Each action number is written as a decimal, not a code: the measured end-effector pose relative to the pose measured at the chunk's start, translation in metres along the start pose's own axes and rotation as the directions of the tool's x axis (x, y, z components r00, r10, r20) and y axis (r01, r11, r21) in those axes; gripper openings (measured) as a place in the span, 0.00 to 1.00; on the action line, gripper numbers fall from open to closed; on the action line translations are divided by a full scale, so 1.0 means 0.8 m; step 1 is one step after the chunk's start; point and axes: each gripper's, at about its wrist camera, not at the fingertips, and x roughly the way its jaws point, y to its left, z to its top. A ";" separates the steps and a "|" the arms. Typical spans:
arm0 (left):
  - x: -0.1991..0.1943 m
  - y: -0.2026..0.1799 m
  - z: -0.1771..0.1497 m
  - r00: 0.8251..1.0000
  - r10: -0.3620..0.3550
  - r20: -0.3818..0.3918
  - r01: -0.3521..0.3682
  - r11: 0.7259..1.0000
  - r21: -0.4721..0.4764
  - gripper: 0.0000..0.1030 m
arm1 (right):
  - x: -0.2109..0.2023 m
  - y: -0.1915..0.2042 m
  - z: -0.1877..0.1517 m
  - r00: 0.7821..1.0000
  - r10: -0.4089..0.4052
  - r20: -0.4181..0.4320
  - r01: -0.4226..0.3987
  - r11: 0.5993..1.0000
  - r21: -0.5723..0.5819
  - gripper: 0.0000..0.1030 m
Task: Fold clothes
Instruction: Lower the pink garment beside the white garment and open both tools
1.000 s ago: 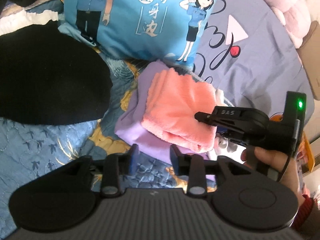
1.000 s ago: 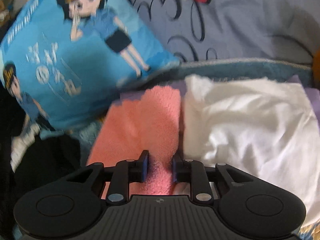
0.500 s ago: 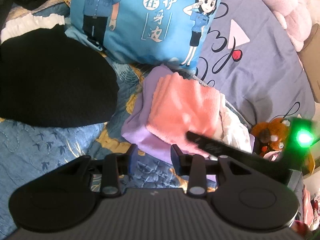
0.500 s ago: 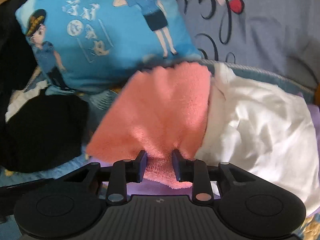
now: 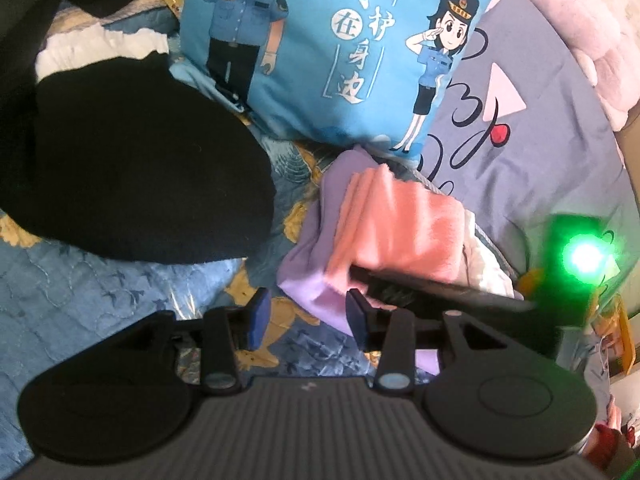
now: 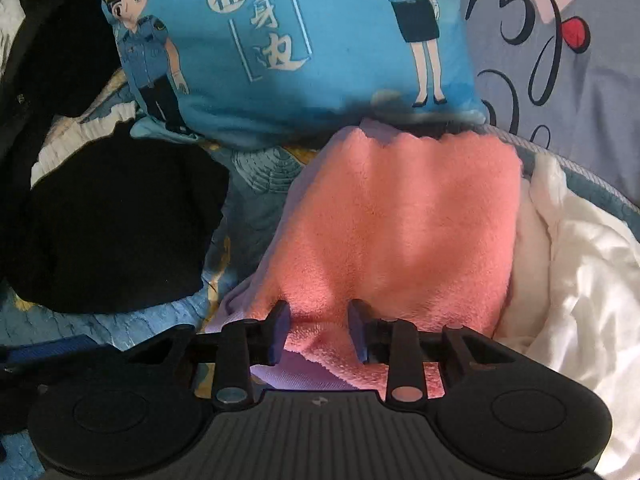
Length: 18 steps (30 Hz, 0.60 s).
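Together, our two wrist views cover one bed scene. From the left wrist we see our left gripper with its jaws opening and nothing between them, only the blue quilt below. This view alone shows our right gripper from the side, its dark fingers reaching into the near edge of the pink towel, with a green light glowing on its body. It also shows a pale pink plush at the upper right.

From the right wrist we see our right gripper head-on: its jaws are opening, and a ridge of the pink towel lies between the pads, which stand at its flanks; whether they press it we cannot tell. Only this view shows the full white garment, lying just right of the towel and touching it.

The folded towel rests on a lilac garment. Behind the stack leans one blue cartoon cushion, against a grey printed sheet. To the left lies one black garment, well apart from the stack.

We count two grippers, one towel, three further garments and one cushion.
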 end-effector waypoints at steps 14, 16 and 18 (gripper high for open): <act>-0.005 -0.027 -0.006 1.000 -0.027 0.011 0.026 0.995 0.094 0.48 | 0.031 -0.083 0.046 0.989 -0.151 -0.004 0.150 0.979 0.135 0.40; -0.005 -0.029 -0.007 1.000 -0.026 0.011 0.024 0.995 0.099 0.48 | 0.025 -0.074 0.047 0.986 -0.164 0.015 0.161 0.982 0.099 0.40; -0.004 -0.029 -0.007 1.000 -0.025 0.008 0.024 0.995 0.101 0.48 | 0.011 -0.068 0.046 0.986 -0.156 0.067 0.150 0.986 0.077 0.39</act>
